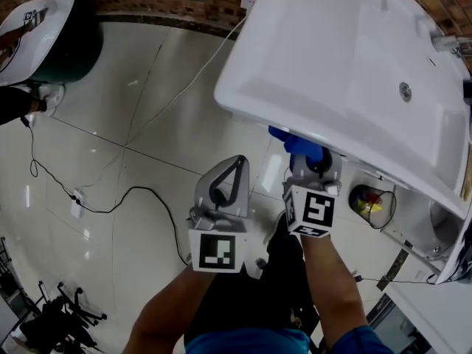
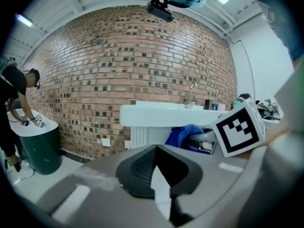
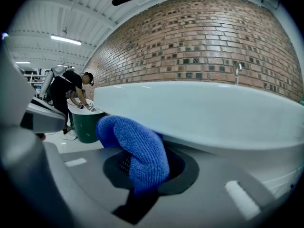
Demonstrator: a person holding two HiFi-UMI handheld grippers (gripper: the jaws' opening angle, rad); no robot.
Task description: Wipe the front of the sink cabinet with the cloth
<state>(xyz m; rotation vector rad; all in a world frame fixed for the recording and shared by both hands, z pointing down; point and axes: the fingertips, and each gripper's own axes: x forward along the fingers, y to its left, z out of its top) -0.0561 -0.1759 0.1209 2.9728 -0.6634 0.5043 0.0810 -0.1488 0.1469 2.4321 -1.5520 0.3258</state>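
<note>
The white sink (image 1: 346,65) fills the upper right of the head view, and its cabinet is hidden below it there. In the left gripper view the cabinet's white ribbed front (image 2: 141,137) shows under the basin (image 2: 161,114). My right gripper (image 1: 313,161) is shut on a blue cloth (image 1: 295,140) just under the sink's front edge. In the right gripper view the cloth (image 3: 137,148) bulges out of the jaws (image 3: 142,172), close below the basin (image 3: 204,108). My left gripper (image 1: 237,161) hangs shut and empty to the left, short of the cabinet.
A dark green pedestal basin (image 1: 44,28) stands at the far left with another person (image 2: 14,103) bent over it. Black and white cables (image 1: 133,190) run across the glossy tiled floor. A small bin (image 1: 369,201) sits right of the cabinet. A brick wall (image 2: 142,56) is behind.
</note>
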